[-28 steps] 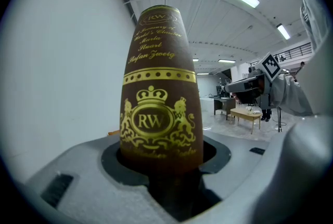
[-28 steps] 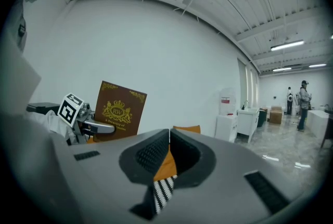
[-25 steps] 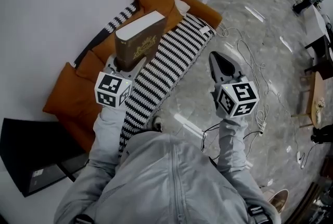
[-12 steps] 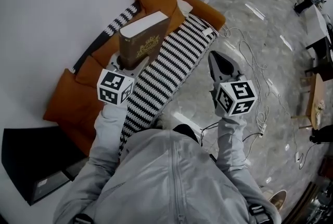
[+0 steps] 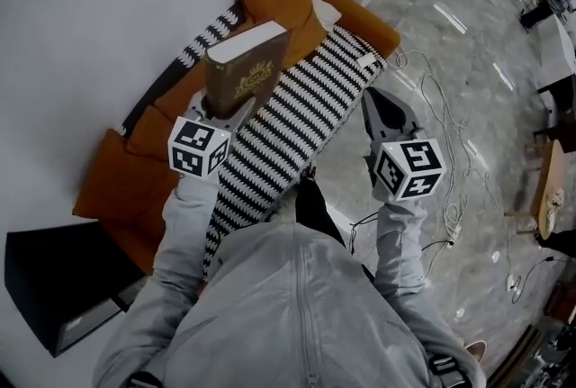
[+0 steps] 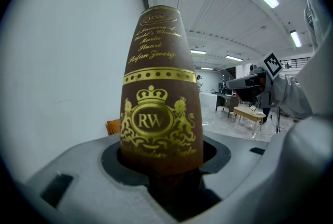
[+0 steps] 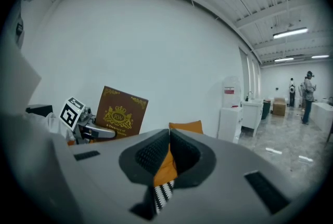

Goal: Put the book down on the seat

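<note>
The orange sofa (image 5: pixel 126 188) stood along the far-left wall, a striped throw (image 5: pixel 288 125) draped over its seat, and nothing had been laid there yet. The brown book (image 5: pixel 245 76) hung upright above the sofa's left part, its lower end clamped in the left claw (image 5: pixel 219 110). The right claw (image 5: pixel 376 103), out over the floor to the right, was closed and empty. Lowering and letting go remained
</note>
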Demonstrator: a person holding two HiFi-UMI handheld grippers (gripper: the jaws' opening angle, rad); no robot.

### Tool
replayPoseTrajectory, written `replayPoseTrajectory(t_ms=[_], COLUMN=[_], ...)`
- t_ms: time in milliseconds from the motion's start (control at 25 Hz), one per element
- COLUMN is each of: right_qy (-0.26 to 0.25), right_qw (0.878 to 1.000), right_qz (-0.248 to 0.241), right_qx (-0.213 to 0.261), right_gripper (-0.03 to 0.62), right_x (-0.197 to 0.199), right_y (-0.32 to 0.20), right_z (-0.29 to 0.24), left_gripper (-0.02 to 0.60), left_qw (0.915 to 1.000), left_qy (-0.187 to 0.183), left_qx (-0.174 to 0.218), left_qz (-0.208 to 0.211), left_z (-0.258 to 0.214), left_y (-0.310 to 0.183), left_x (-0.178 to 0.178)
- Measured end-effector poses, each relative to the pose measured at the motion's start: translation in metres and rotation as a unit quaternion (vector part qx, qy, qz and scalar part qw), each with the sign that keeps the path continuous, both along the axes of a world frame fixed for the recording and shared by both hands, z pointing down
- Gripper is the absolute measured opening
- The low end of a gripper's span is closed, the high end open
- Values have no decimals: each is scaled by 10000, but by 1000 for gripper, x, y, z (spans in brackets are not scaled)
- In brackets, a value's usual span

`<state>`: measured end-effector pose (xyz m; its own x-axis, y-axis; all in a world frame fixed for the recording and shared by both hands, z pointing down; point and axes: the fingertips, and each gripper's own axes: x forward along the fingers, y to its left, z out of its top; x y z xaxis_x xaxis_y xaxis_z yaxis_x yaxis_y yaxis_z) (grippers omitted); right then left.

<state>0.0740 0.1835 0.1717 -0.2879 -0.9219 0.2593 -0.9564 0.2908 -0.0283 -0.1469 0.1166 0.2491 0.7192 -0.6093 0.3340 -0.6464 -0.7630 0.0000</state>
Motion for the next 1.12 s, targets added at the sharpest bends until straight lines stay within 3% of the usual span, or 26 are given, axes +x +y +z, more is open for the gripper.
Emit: replayPoseTrajectory(t_ms=[280, 600, 760, 880, 1120], right_qy=[-118, -116, -237, -304, -386], right_qw=[9994, 9965, 9944, 9910, 9844], right_qz=[-320, -496, -436, -475, -605], right_qx=[-84, -661, -928, -1210, -1604], right_gripper=[31, 31, 31, 31, 31], right_x=[24, 49, 58, 61, 63], right_y=[-85, -167, -190, -205, -244], right_z=[14, 81, 117, 148, 198], left_gripper=[239, 239, 238, 238, 238], left_qw=[9985, 9931, 9853, 9771, 9633], left_qy=[-232, -525, -526, -740, -1109], left_qx=[-427, -981, -1569, -1959, -2443], left_qz=[-255, -363, -426, -365, -137], left_z=[36, 105, 159, 205, 275], left_y=[-69, -145, -164, -171, -193], left_x=[19, 40, 44, 49, 63])
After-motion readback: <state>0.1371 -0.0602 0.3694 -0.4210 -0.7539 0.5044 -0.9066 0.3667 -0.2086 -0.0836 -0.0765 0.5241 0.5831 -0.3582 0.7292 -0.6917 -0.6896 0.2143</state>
